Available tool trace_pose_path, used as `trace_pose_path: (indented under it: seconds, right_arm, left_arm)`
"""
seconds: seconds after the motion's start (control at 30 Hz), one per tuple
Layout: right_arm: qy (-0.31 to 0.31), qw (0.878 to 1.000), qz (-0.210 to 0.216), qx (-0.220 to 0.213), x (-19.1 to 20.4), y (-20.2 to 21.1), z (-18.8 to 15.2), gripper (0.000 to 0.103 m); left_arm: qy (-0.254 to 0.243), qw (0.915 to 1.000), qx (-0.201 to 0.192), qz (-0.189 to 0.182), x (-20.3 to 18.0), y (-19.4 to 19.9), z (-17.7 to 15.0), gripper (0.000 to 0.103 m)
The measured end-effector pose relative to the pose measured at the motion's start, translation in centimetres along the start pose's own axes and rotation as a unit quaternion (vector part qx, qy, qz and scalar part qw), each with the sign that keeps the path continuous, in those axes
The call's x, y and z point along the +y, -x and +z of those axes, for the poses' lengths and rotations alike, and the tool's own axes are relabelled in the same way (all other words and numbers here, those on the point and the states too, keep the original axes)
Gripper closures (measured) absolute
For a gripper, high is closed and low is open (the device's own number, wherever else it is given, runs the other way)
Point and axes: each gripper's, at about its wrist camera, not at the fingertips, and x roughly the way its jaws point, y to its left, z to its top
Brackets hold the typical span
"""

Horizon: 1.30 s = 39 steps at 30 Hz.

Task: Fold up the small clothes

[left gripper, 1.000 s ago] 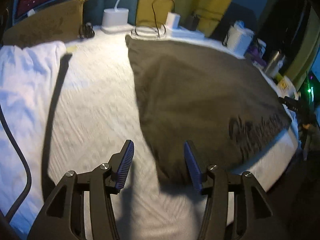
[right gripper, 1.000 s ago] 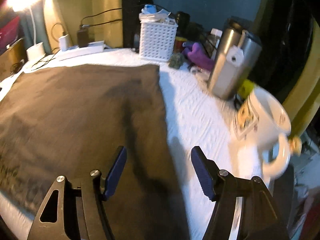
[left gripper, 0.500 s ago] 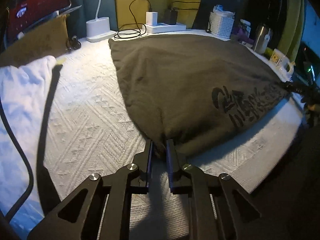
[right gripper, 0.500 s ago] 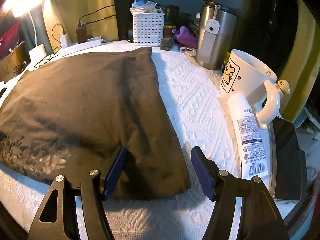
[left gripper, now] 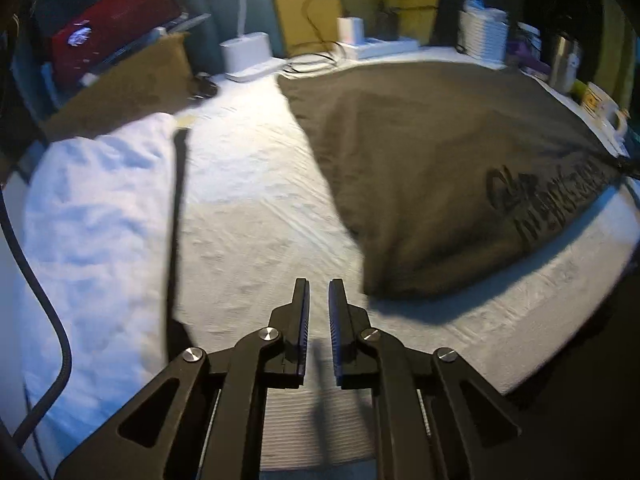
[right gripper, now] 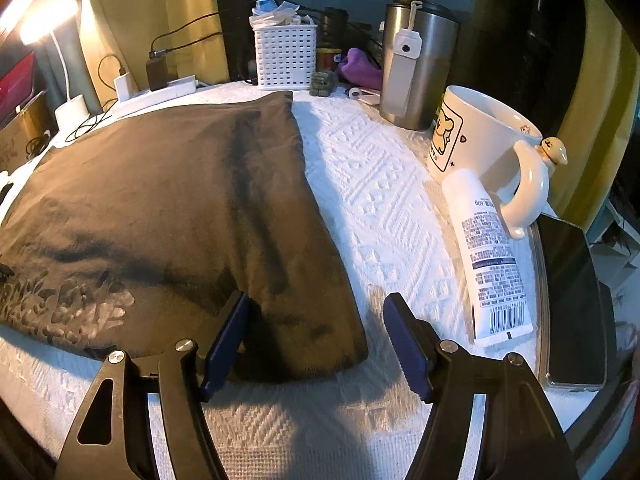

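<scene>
A dark brown garment [left gripper: 432, 152] with black lettering lies flat on the white textured table cover [left gripper: 256, 208]; it also shows in the right wrist view [right gripper: 160, 216]. My left gripper [left gripper: 318, 286] is nearly shut and holds nothing, just left of the garment's near left corner. My right gripper [right gripper: 316, 300] is open, its jaws standing either side of the garment's near right corner, low over the cover. A white cloth [left gripper: 96, 208] lies at the far left.
A white mug [right gripper: 480, 140], a white tube [right gripper: 488, 256], a steel tumbler [right gripper: 416, 64], a phone [right gripper: 572, 300] and a white basket [right gripper: 286, 54] crowd the right and back. A power strip [left gripper: 376, 46], cables and a lamp base [left gripper: 248, 56] sit behind.
My left gripper shut on the garment's near left corner half a second ago; now it is off the cloth, to its left. My right gripper drew back to the garment's near right corner.
</scene>
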Motion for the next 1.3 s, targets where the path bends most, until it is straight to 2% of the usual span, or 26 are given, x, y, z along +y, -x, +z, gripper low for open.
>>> trace_pose_path:
  seconds: [0.07, 0.2, 0.33, 0.43, 0.6, 0.73, 0.9, 1.0, 1.17, 1.3]
  right_arm:
    - [0.001, 1.0, 0.0, 0.0, 0.0, 0.0, 0.0, 0.032]
    - [-0.002, 1.0, 0.0, 0.001, -0.2, 0.1, -0.1, 0.032]
    - [-0.004, 1.0, -0.002, 0.001, -0.5, 0.4, -0.5, 0.032]
    - [-0.008, 1.0, -0.007, 0.003, -1.0, 0.8, -0.8, 0.031]
    - [-0.027, 1.0, 0.0, -0.004, -1.7, 1.1, -1.3, 0.031]
    - [-0.046, 0.999, 0.006, -0.01, -2.1, 1.7, -1.5, 0.031]
    - [-0.067, 0.997, 0.038, -0.012, -2.2, 2.9, -2.1, 0.029]
    - [-0.075, 0.995, 0.064, -0.009, -1.6, 3.5, -2.2, 0.028]
    - [-0.107, 0.984, 0.144, 0.003, -0.8, 3.5, -2.5, 0.026]
    - [-0.114, 0.982, 0.15, 0.005, -0.1, 2.9, -2.3, 0.019]
  left_arm:
    - [0.005, 0.9998, -0.018, -0.001, 0.3, 0.7, 0.6, 0.092]
    - [0.004, 0.9978, -0.052, -0.041, -1.0, 1.2, 2.4, 0.062]
    - [-0.012, 0.9927, -0.077, -0.093, -3.9, 0.6, 4.7, 0.061]
    - [0.004, 0.9874, -0.094, -0.127, -5.8, -0.1, 6.9, 0.06]
    - [0.007, 0.981, -0.121, -0.152, -7.9, -0.6, 10.0, 0.06]
    - [0.036, 0.9756, -0.137, -0.167, -8.8, -0.6, 11.7, 0.06]
    - [0.025, 0.9745, -0.155, -0.16, -9.8, -0.3, 12.1, 0.05]
    - [0.023, 0.9761, -0.155, -0.151, -9.7, -0.3, 12.0, 0.049]
    - [0.034, 0.9793, -0.149, -0.133, -8.7, -0.9, 11.4, 0.049]
    - [0.046, 0.9814, -0.141, -0.122, -7.6, -1.6, 11.0, 0.049]
